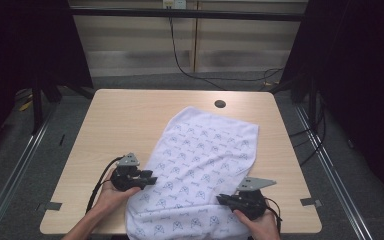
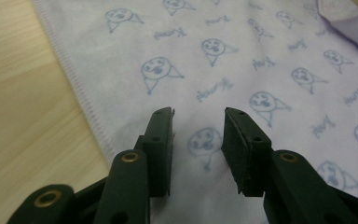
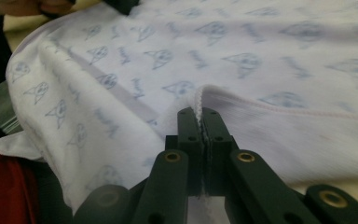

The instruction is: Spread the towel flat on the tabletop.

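Now, with my right gripper (image 3: 200, 122) clamped on the hem of the printed cloth (image 1: 205, 165) lying across the table (image 1: 130, 115), I lower my left gripper (image 2: 198, 122), jaws apart above the near edge, and pinch evenly before folding.

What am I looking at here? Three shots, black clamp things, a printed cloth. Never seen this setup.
No robot arm here: a person holds a hand-held two-jaw tool in each hand. The high view looks down on a wooden table from above the person's side. The other two pictures come from cameras riding on each tool, looking along its black jaws. On the table lies a white cloth with a blue print, its near end hanging over the table's front edge. The left gripper hovers over the cloth near its stitched edge, jaws apart, nothing between them. The right gripper is shut on the cloth's hem.
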`<state>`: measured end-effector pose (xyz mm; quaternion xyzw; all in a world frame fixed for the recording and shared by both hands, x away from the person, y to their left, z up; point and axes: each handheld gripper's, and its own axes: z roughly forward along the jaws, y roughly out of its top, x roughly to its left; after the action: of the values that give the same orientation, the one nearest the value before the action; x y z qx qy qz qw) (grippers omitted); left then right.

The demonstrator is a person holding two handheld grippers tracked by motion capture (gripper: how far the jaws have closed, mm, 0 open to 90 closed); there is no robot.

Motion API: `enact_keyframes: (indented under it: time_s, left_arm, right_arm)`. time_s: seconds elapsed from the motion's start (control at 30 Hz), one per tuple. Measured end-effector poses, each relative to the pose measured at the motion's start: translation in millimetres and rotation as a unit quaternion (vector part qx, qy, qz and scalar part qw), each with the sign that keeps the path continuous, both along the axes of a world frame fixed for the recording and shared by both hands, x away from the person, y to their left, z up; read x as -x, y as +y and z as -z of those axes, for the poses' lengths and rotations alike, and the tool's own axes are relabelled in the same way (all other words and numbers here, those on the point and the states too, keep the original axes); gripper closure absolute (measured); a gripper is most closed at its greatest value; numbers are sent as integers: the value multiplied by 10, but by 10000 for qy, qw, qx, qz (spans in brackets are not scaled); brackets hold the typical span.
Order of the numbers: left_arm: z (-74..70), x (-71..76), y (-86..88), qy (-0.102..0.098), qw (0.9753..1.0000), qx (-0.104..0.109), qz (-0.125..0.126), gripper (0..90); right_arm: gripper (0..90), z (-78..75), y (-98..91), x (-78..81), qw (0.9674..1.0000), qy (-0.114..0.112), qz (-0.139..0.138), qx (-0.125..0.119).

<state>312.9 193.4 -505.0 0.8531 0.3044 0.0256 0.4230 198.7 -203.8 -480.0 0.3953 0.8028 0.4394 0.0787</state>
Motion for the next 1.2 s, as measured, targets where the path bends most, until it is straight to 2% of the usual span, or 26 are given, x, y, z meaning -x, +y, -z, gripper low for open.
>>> enact_keyframes:
  time_s: [0.07, 0.13, 0.2, 0.27, 0.37, 0.4, 0.47, 0.53, 0.57, 0.6, 0.67, 0.73, 0.77, 0.87, 0.93, 1.0, 1.03, 1.07, 1.1, 1.13, 1.17, 1.2]
  left_arm:
    - [4, 52, 105, 33, 10000, 41, -51, 629]
    - [-8, 139, 179, -32, 10000, -48, -64, 634]
    - [-7, 235, 256, 39, 9999, 14, -109, 634]
    - [-7, 338, 312, 89, 9999, 62, -85, 634]
    - [-12, 477, 355, 267, 9995, 167, 73, 634]
    - [-12, 523, 361, 261, 9994, 169, 124, 634]
    - [-24, 589, 376, 315, 9992, 155, 172, 627]
    - [-35, 603, 389, 258, 9994, 105, 184, 605]
    - [-46, 579, 389, 215, 9996, 82, 134, 588]
    - [-54, 537, 383, 236, 9996, 150, 63, 580]
    - [-82, 408, 375, 164, 9997, 196, -64, 580]
    - [-101, 246, 357, 195, 9993, 274, -160, 581]
    - [-111, 170, 340, 74, 9993, 226, -274, 580]
    - [-125, -62, 295, 17, 9985, 302, -462, 581]
    - [-125, -183, 245, -44, 9982, 255, -534, 581]
    - [-112, -277, 200, -83, 9978, 197, -630, 580]
    - [-114, -305, 190, -251, 9968, 190, -741, 581]
    - [-112, -331, 192, -334, 9960, 257, -786, 581]
    - [-101, -358, 201, -248, 9962, 346, -759, 581]
    - [-84, -376, 200, -175, 9965, 294, -766, 581]
    - [-68, -383, 201, -155, 9970, 192, -732, 581]
    - [-47, -395, 209, -124, 9972, 195, -707, 581]
  right_arm:
    - [886, -55, -162, 87, 9995, -115, 274, -88]
    - [886, -85, -322, 181, 9985, -186, 511, -108]
    - [886, -92, -459, 287, 9973, -157, 707, -156]
    - [886, -80, -548, 385, 9960, -88, 888, -76]
    - [881, -53, -641, 506, 9944, 1, 1052, -45]
    - [870, -42, -651, 528, 9942, 60, 1076, -9]
    - [819, -38, -640, 583, 9937, 55, 1119, 96]
    - [736, -55, -632, 607, 9928, 19, 1188, 178]
    - [684, -67, -641, 602, 9924, 4, 1224, 120]
    - [646, -76, -650, 577, 9924, -43, 1225, 79]
    - [613, -91, -634, 471, 9925, -130, 1218, 63]
    - [615, -98, -585, 300, 9934, -188, 1128, 31]
    - [637, -105, -545, 199, 9941, -200, 1066, 57]
    - [668, -146, -395, -131, 9963, -277, 818, 47]
    - [678, -158, -299, -373, 9971, -318, 688, -12]
    - [687, -118, -209, -625, 9982, -227, 547, -16]
    - [687, -79, -162, -743, 9986, -197, 493, 64]
    - [687, -28, -121, -852, 9988, -125, 457, 126]
    - [687, 24, -89, -945, 9988, -82, 453, 185]
    - [687, 63, -63, -1012, 9986, -59, 453, 261]
    - [677, 100, -55, -1064, 9989, -32, 414, 237]
    - [667, 135, -50, -1100, 9989, 16, 413, 244]
